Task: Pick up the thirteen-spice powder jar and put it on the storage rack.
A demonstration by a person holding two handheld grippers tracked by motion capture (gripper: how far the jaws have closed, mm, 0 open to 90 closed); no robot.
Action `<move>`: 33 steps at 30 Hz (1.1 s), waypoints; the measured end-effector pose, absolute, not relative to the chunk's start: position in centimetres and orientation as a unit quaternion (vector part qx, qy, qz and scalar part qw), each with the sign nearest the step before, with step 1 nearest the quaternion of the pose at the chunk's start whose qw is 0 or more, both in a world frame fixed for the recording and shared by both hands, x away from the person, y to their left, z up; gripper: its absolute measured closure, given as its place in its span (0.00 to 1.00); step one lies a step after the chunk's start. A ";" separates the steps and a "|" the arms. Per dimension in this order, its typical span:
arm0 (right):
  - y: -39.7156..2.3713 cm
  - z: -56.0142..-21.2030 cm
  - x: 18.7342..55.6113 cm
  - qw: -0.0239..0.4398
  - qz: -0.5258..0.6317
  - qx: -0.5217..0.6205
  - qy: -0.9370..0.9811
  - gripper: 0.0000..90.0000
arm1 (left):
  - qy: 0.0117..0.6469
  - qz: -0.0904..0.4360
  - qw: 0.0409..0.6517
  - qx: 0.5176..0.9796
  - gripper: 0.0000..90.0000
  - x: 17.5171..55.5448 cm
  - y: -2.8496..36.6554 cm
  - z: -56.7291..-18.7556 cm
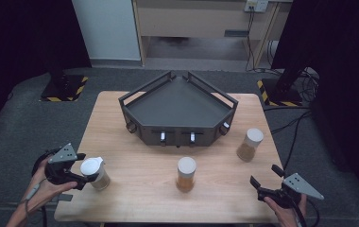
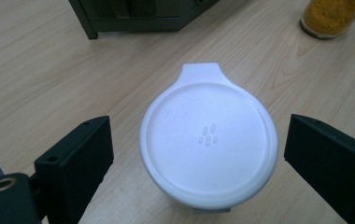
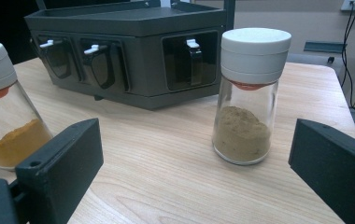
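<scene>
White-lidded jar point(image 1: 95, 171) sits at near-left of wooden counter point(image 1: 135, 142), upright. My left hand-held gripper point(image 1: 89, 173) straddles it from above, jaws apart, 1 on each side of lid point(image 2: 208, 144), small gap both sides, not pressing. My right hand-held gripper point(image 1: 262, 182) hangs at near-right edge, jaws wide apart, nothing between. 2 more spice jars: orange-powder jar point(image 1: 186, 174) at near centre, brown-powder jar point(image 1: 250, 144) at right. Dark rack point(image 1: 177, 109) stands at far centre, top tray bare.
</scene>
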State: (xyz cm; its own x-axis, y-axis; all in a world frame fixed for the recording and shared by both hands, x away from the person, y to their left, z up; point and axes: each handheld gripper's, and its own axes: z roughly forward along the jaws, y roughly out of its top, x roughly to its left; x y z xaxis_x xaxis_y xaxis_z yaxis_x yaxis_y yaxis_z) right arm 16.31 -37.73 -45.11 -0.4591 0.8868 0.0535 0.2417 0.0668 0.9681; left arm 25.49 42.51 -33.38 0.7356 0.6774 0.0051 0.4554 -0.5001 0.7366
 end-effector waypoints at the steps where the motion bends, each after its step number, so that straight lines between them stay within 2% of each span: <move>1: -37.7 -45.1 16.3 0.301 0.536 0.424 0.665 0.04 | 0.332 0.149 0.375 0.853 0.08 25.5 42.5 -33.5; 18: -37.7 -45.2 16.4 0.301 0.535 0.425 0.665 0.04 | 0.340 0.160 0.398 0.837 0.16 24.8 43.0 -36.0; 23: -37.7 -45.2 16.4 0.301 0.534 0.426 0.665 0.04 | 0.328 0.160 0.417 0.832 0.32 24.6 43.4 -36.6; 33: -37.8 -45.2 16.4 0.301 0.535 0.426 0.665 0.04 | 0.327 0.164 0.411 0.835 0.33 24.5 42.9 -36.4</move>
State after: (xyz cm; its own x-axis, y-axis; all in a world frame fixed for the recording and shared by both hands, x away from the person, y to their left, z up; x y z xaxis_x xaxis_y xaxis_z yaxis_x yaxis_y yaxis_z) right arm 16.36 -37.76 -45.17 -0.4560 0.8882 0.0555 0.2452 0.0655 0.9673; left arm 24.55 42.87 -36.36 0.7326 0.6807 0.0052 0.4106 -0.4480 0.7942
